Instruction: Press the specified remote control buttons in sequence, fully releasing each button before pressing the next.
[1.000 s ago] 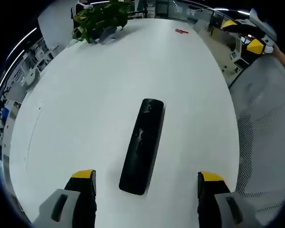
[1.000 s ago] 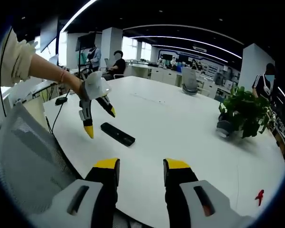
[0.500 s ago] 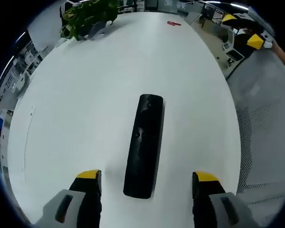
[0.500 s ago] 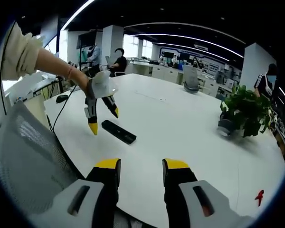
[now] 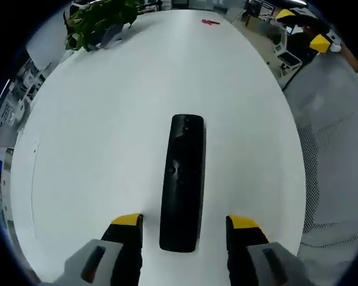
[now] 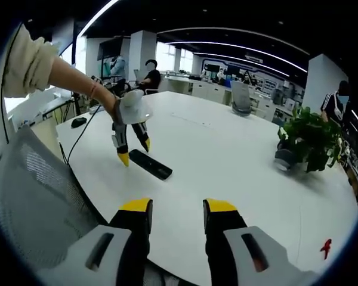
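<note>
A: What's sitting under your tools, biggest thing first?

B: You're working over the white table (image 5: 107, 119), which is spreading across most of the left gripper view and running from 9 to 3 o'clock in the right gripper view (image 6: 227, 155). A grey mesh chair back (image 6: 36, 196) is leaning at 8 o'clock in the right gripper view, and its mesh (image 5: 334, 149) is showing at 3 o'clock in the left gripper view.

A: And the greenery?

B: A potted plant (image 6: 307, 140) is standing on the table at 2 o'clock in the right gripper view; it is sitting at 11 o'clock in the left gripper view (image 5: 98, 21).

A: Where's the remote control lying?

B: The black remote control (image 5: 183, 182) is lying flat on the table, pointing toward 12 o'clock, its near end sitting between your 2 jaws in the left gripper view. In the right gripper view it (image 6: 150, 164) is lying at 10 o'clock.

A: How are you holding the tools?

B: Your left gripper (image 5: 184, 221) is hanging spread apart, straddling the remote's near end, clamping nothing; whether it is touching I cannot tell. From the right gripper view it (image 6: 135, 152) is pointing down with a tip on each side of the remote. Your right gripper (image 6: 170, 207) is hovering released, well apart from the remote.

A: Anything smaller?

B: A small red object (image 5: 210, 22) is lying at 12 o'clock in the left gripper view, at 4 o'clock (image 6: 326, 247) in the right.
</note>
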`<state>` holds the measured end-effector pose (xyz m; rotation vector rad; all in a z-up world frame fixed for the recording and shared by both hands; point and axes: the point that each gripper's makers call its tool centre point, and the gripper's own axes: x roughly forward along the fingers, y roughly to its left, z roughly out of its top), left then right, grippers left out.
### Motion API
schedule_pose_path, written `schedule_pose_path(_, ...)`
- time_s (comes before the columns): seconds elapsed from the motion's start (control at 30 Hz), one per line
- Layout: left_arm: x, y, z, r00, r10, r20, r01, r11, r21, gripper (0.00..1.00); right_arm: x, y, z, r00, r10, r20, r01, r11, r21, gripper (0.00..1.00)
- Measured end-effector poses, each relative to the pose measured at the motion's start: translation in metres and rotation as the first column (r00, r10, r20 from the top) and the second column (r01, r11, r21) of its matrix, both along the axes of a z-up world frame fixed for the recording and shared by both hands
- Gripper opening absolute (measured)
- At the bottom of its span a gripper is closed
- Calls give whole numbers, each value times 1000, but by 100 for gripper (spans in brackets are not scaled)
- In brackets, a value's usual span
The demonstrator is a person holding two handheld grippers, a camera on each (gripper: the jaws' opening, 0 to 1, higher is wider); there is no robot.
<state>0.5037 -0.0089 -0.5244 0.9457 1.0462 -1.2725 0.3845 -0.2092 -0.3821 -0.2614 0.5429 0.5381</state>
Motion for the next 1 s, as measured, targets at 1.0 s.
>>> schedule_pose_path(1.0, 9, -6, 1, 999, -32, 30, 32, 999, -2, 24, 0, -2, 0, 1000, -1, 4, 1, 1000, -16, 31)
